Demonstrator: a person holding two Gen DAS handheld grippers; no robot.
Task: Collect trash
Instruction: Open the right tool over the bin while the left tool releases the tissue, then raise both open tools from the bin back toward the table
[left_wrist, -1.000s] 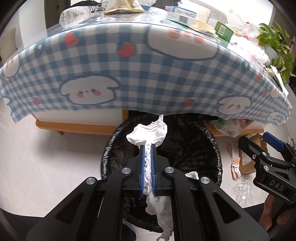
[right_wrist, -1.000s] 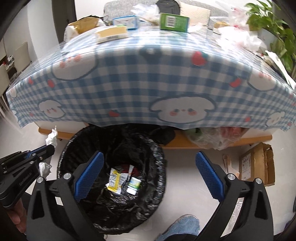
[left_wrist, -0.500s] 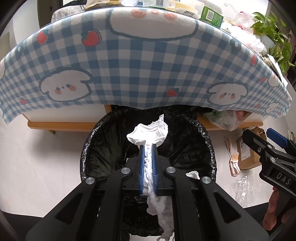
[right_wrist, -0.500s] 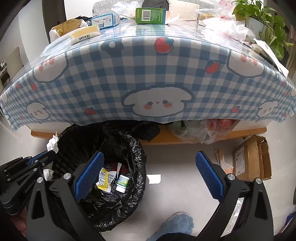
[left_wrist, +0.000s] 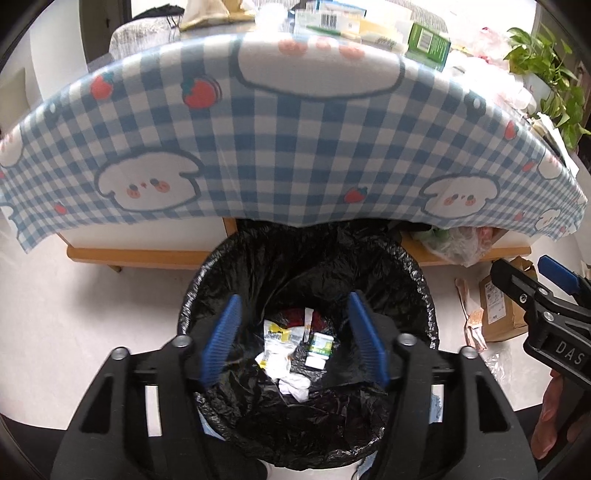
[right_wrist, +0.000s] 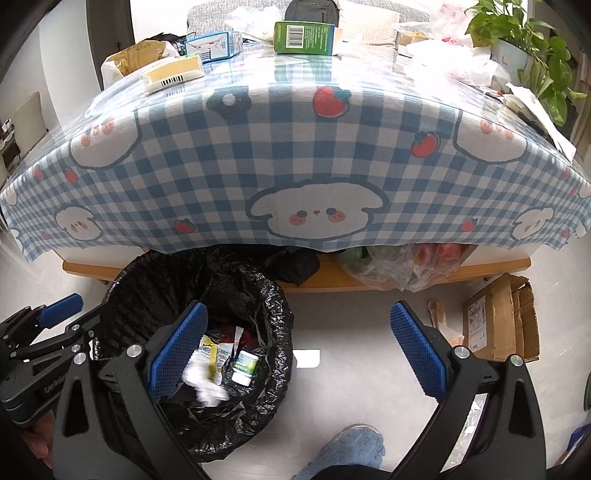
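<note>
A bin lined with a black bag (left_wrist: 417, 280) stands on the floor in front of the table. My left gripper (left_wrist: 293, 332) is open and empty right above the bin's mouth. A crumpled white tissue (left_wrist: 293, 384) lies inside on wrappers and a small green-and-white box (left_wrist: 319, 349). The bin also shows in the right wrist view (right_wrist: 273, 295), with the tissue (right_wrist: 207, 387) in it. My right gripper (right_wrist: 299, 343) is open and empty, to the right of the bin above the floor. On the table lie a green box (right_wrist: 304, 37), a blue-white carton (right_wrist: 212, 46) and a yellow box (right_wrist: 171, 75).
The table has a blue checked cloth (right_wrist: 295, 155) hanging over its front edge. Plastic bags (right_wrist: 399, 264) sit on the wooden shelf under it. A cardboard box (right_wrist: 498, 323) lies on the floor at the right. A potted plant (right_wrist: 524, 40) stands at the table's far right.
My left gripper has opened and let go of the white tissue, which has dropped into the bin. Both views have shifted a little toward the table.
</note>
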